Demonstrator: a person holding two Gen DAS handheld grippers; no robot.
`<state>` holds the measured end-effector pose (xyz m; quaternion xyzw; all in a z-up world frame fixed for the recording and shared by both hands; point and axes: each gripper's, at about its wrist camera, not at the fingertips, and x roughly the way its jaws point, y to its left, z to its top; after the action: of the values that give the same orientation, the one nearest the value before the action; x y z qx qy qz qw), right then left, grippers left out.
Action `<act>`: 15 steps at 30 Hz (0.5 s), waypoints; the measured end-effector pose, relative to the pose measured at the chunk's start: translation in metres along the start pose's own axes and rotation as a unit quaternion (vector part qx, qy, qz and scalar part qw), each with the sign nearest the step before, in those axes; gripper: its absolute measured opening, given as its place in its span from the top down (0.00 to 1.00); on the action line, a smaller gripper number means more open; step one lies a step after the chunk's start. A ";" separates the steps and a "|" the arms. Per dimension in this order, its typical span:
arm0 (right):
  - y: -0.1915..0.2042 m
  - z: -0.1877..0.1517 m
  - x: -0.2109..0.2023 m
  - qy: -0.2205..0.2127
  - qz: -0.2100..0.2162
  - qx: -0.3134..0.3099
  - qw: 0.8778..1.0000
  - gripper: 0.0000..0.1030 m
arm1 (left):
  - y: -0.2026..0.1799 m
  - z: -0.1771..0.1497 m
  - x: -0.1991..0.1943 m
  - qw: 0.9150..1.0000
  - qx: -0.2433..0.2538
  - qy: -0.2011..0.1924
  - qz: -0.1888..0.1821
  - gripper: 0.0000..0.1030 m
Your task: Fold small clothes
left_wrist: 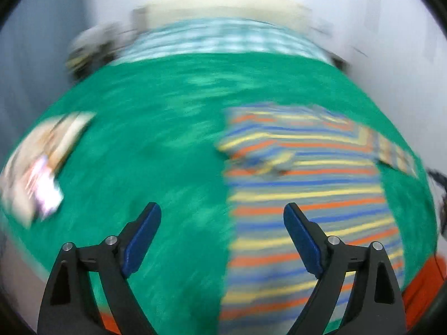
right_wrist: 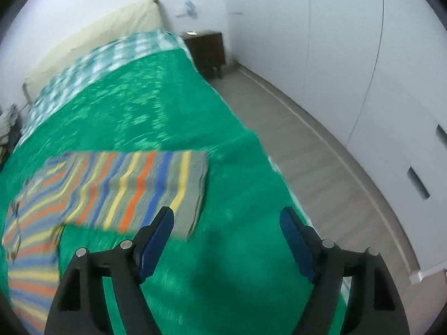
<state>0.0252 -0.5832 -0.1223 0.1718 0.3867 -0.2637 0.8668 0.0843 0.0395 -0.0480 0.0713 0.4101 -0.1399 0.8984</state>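
Striped garment (left_wrist: 304, 184) flat on green bedspread (left_wrist: 156, 128), blurred in both views. Seen from left gripper (left_wrist: 222, 215): ahead and right of the gap, long axis running away toward headboard (left_wrist: 223, 5), stripes crosswise, one sleeve out to far right. Seen from right gripper (right_wrist: 226, 217): ahead and left, a folded panel (right_wrist: 139, 187) lying crosswise over the body, stripes there running away from the camera. Both grippers released, jaws spread wide, nothing between pads, hovering above bed. Pale folded item (left_wrist: 36, 170) well left of left gripper. Nightstand (right_wrist: 206, 47) far ahead of right gripper, beside bed.
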 end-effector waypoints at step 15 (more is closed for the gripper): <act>0.135 -0.149 -0.074 0.020 0.177 -0.143 0.974 0.25 | -0.004 0.070 0.184 0.996 0.004 0.080 -0.043 0.96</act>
<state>-0.0230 -0.3765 -0.1492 0.1172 0.4009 -0.0452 0.9075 0.2482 -0.0170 -0.1420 0.0685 0.4823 -0.1741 0.8558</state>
